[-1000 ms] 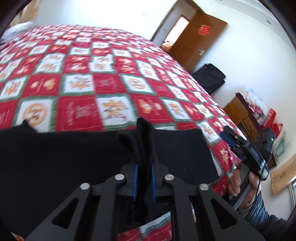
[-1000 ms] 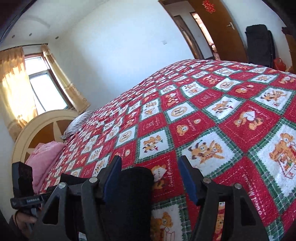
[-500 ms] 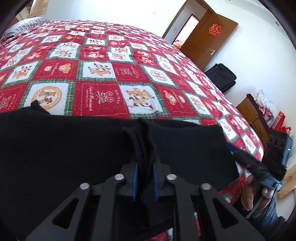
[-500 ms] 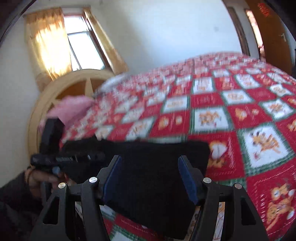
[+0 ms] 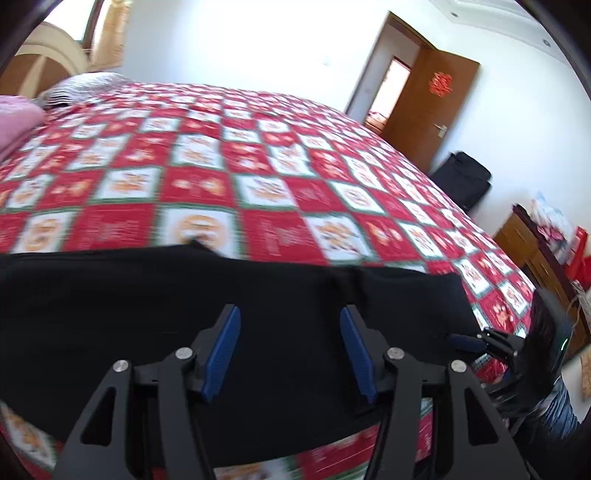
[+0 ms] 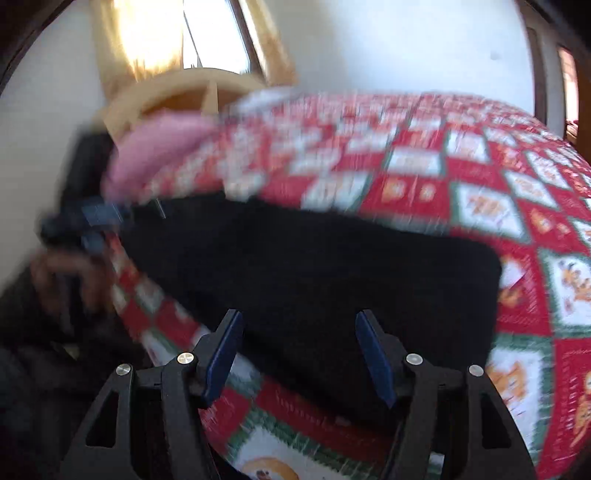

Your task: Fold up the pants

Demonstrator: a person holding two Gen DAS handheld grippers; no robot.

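Motion blur smears the quilt [image 6: 406,155] patterns and the hand [image 6: 70,273]; the black pants [image 5: 110,314] run past the left edge.

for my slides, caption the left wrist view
Left gripper open over black pants on a red patchwork quilt.

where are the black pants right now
The black pants lie flat on the red patchwork quilt at the bed's near edge, just ahead of both open grippers.

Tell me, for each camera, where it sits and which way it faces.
Left wrist: on the left gripper, looking down over its open jaws across the black pants and quilt toward the door; right gripper at right.
Right wrist: on the right gripper, jaws open, facing the headboard and window; blurred hand at left.
Shared: pants, quilt, pink bedding.
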